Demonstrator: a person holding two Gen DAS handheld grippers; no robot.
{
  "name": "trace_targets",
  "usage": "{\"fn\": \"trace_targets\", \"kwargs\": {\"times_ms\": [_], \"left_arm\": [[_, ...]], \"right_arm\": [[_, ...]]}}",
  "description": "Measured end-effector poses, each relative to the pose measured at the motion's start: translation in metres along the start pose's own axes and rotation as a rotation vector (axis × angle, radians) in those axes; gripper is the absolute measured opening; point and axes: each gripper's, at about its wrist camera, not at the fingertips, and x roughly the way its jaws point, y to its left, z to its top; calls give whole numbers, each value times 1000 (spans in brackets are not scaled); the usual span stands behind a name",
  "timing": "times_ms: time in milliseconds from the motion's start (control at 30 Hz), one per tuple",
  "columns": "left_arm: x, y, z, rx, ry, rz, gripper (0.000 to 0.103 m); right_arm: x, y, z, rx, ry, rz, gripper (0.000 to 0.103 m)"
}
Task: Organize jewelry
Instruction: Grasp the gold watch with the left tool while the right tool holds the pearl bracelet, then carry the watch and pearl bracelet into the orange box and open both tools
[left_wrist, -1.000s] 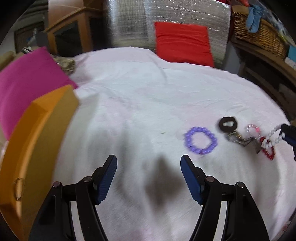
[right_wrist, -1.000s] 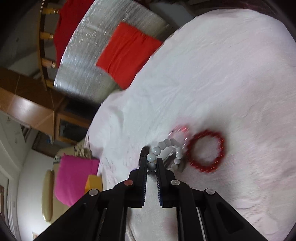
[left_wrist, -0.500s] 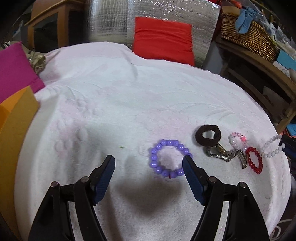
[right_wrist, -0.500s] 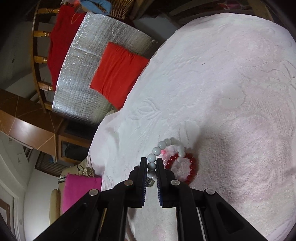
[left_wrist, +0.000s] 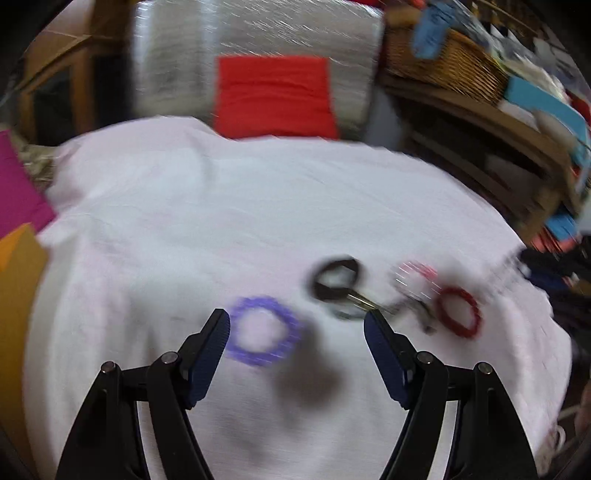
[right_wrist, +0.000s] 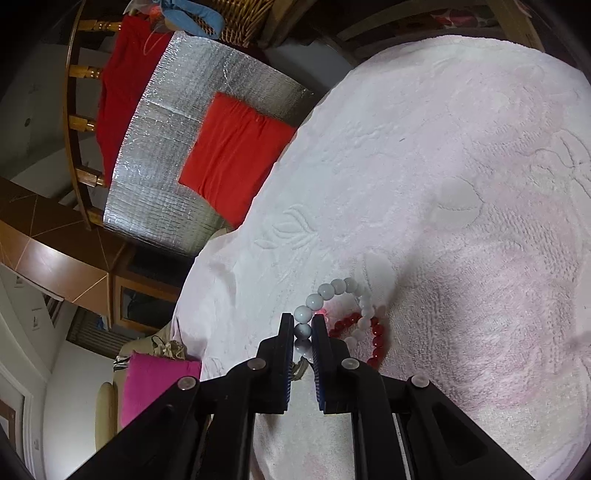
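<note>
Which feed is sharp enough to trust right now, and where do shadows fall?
Left wrist view: motion-smeared; the purple bracelet and red bracelet blur, and a dark shadow sits just behind the open left tongs. Right wrist view: sharp; right tongs grip the white beads, soft shadow beside them.

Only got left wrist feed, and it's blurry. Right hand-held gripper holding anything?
Observer: Yes. The right hand-held gripper is shut on a white bead bracelet.
Operator: Is that bracelet clear of the red one?
Observer: No. In the right wrist view its far side overlaps the red bead bracelet on the white cloth.
Operator: Anything else near it?
Observer: A small clear pinkish piece shows just beyond the fingertips; too small to identify.
</note>
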Motion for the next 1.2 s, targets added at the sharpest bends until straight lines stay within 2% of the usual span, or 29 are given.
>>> {"fn": "trace_targets", "kwargs": {"times_ms": [133, 300, 433, 500, 633, 700, 800, 967, 1200], "left_arm": [[18, -11, 0, -61, 70, -59, 76], [38, -8, 13, -167, 65, -71, 76], [49, -21, 20, -156, 36, -56, 77], [57, -27, 19, -147, 61, -71, 76], [60, -36, 15, -68, 47, -26, 64], [60, -33, 16, -55, 55, 2, 38], [63, -27, 19, -45, 57, 4, 24], [54, -23, 18, -36, 77, -14, 24], [4, -17, 1, 23, 41, -26, 23]], "right_arm": [[-7, -5, 5, -2, -20, -6, 11], [-18, -13, 14, 6, -44, -2, 11], [-22, -15, 17, 4, -50, 6, 11], [-20, -15, 16, 1, -40, 8, 11], [-16, -13, 14, -1, -18, 16, 11], [-16, -13, 13, -2, -14, 19, 11], [-15, -11, 11, -5, -12, 20, 11], [-12, -6, 7, -17, -5, 26, 11], [4, 17, -11, -93, 57, 65, 11]]}}
